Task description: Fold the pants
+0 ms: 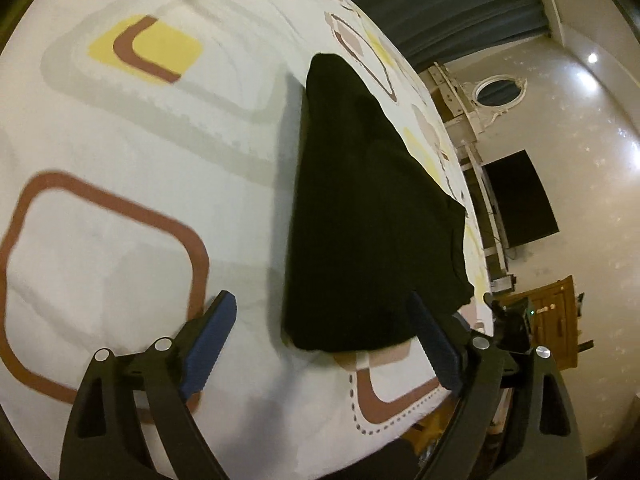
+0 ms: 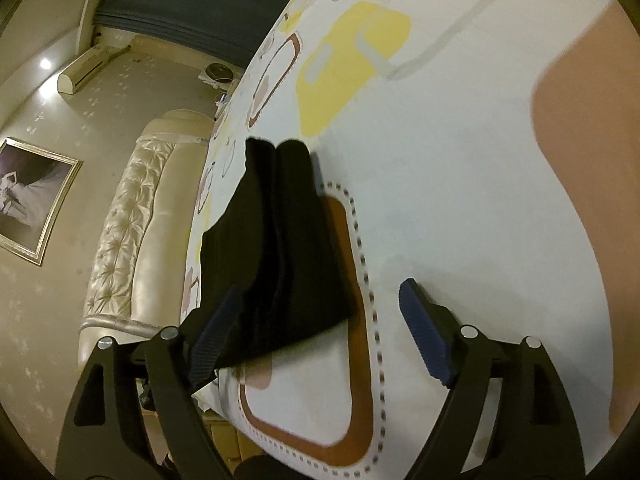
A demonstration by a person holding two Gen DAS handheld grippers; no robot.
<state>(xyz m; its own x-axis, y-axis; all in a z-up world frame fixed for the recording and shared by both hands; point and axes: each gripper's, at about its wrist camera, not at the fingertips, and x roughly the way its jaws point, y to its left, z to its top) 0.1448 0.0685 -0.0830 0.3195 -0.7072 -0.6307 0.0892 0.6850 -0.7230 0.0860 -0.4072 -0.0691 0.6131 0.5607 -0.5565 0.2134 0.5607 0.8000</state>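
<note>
The black pants [image 1: 372, 216] lie folded on the bed [image 1: 120, 200], soft and limp, best taken at the near edge, while both grippers' fingers [image 1: 212, 336] stand released.

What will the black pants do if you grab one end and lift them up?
The pants will probably flop and hang down, because they are soft cloth lying in folded layers on the bed sheet. The fold may well come undone, since the layers just rest on each other. They look light for their size.
</note>
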